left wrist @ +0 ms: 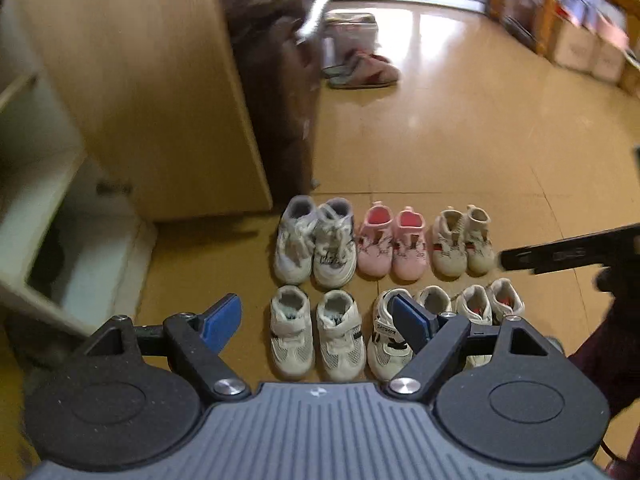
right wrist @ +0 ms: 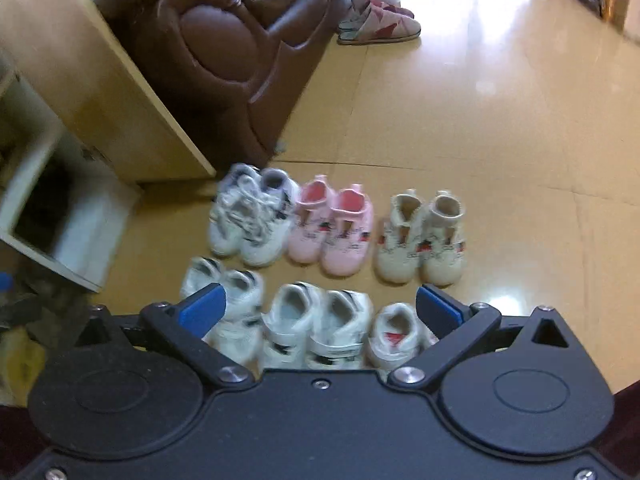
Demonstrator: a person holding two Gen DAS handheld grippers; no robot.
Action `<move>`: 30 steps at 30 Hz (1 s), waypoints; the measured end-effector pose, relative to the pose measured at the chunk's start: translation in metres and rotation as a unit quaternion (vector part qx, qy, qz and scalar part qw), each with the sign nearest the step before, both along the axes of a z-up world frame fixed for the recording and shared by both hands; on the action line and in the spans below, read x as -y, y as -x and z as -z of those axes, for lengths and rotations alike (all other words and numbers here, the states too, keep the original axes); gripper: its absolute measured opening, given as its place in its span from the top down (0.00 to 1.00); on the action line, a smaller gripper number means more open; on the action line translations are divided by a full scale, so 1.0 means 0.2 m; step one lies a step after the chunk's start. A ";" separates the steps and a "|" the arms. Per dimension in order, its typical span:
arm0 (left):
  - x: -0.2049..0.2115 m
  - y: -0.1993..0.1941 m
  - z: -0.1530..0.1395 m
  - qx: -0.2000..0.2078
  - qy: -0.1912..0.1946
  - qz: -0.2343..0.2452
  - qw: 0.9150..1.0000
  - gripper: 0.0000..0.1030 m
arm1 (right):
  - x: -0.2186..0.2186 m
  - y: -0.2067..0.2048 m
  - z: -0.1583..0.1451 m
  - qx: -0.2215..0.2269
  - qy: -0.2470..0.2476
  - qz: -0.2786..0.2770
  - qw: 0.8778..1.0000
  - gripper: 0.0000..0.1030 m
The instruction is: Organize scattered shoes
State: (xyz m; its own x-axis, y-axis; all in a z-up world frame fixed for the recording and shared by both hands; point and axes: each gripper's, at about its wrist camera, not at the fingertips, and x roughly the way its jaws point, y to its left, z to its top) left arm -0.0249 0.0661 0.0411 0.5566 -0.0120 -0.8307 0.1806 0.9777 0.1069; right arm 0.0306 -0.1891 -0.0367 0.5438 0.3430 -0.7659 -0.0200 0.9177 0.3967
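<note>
Pink pair (left wrist: 390,244) among six shoe pairs (right wrist: 336,264), two rows of three

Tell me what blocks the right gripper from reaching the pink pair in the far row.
The near row does: the white strap shoes lie on the floor directly between the open right gripper and the pink pair. Nothing visible blocks a reach from above.

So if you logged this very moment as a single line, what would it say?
left gripper: open, empty | right gripper: open, empty | shoes: paired in two rows on floor | pink pair: back row, middle | slippers: apart, by sofa
</note>
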 end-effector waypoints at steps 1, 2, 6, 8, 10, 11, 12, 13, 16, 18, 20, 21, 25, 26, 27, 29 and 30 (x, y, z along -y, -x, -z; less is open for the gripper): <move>0.02 -0.02 -0.01 -0.005 -0.006 0.019 1.000 0.20 | 0.00 -0.01 0.02 -0.005 0.001 -0.003 1.000 0.00; 0.03 -0.04 -0.01 -0.010 -0.005 0.029 1.000 0.20 | 0.00 -0.02 0.04 -0.011 0.002 -0.005 1.000 0.00; 0.01 -0.13 0.22 -0.039 0.022 0.042 0.998 0.20 | 0.00 -0.06 0.13 -0.033 0.006 -0.016 0.999 0.00; -0.01 -0.16 0.42 -0.058 0.027 0.024 0.998 0.20 | 0.00 -0.08 0.19 -0.043 0.019 -0.019 0.999 0.01; 0.02 -0.20 0.52 -0.091 0.012 0.020 0.996 0.20 | 0.01 -0.07 0.27 -0.054 0.040 -0.023 0.997 0.01; 0.05 -0.21 0.56 -0.101 0.002 0.027 0.994 0.20 | 0.01 -0.07 0.33 -0.064 0.055 -0.025 0.996 0.01; 0.07 -0.20 0.56 -0.099 -0.010 0.045 0.994 0.20 | 0.02 -0.06 0.38 -0.080 0.056 -0.023 0.995 0.01; 0.08 -0.20 0.56 -0.098 -0.012 0.051 0.994 0.20 | 0.03 -0.07 0.43 -0.093 0.050 -0.020 0.994 0.01; 0.05 -0.21 0.54 -0.096 0.014 0.029 0.995 0.20 | 0.06 -0.12 0.55 -0.127 0.039 -0.011 0.991 0.03; 0.02 -0.21 0.49 -0.086 0.034 0.014 0.996 0.20 | 0.06 -0.13 0.57 -0.129 0.043 -0.014 0.991 0.12; -0.01 -0.22 0.45 -0.076 0.053 -0.001 0.996 0.20 | 0.08 -0.18 0.62 -0.137 0.034 -0.018 0.990 0.28; -0.02 -0.22 0.43 -0.072 0.063 -0.009 0.995 0.20 | 0.09 -0.19 0.64 -0.143 0.030 -0.018 0.989 0.30; -0.08 -0.20 0.37 -0.069 0.098 -0.030 0.992 0.20 | 0.16 -0.21 0.75 -0.188 0.014 0.013 0.982 0.30; -0.09 -0.20 0.37 -0.070 0.102 -0.033 0.992 0.20 | 0.16 -0.21 0.75 -0.189 0.016 0.016 0.982 0.30; -0.09 -0.20 0.37 -0.071 0.108 -0.033 0.991 0.20 | 0.17 -0.21 0.76 -0.190 0.017 0.018 0.981 0.30; -0.10 -0.19 0.36 -0.076 0.125 -0.033 0.989 0.20 | 0.17 -0.22 0.80 -0.195 0.019 0.021 0.980 0.30; -0.10 -0.19 0.36 -0.076 0.126 -0.032 0.989 0.20 | 0.17 -0.22 0.82 -0.193 0.013 0.024 0.981 0.30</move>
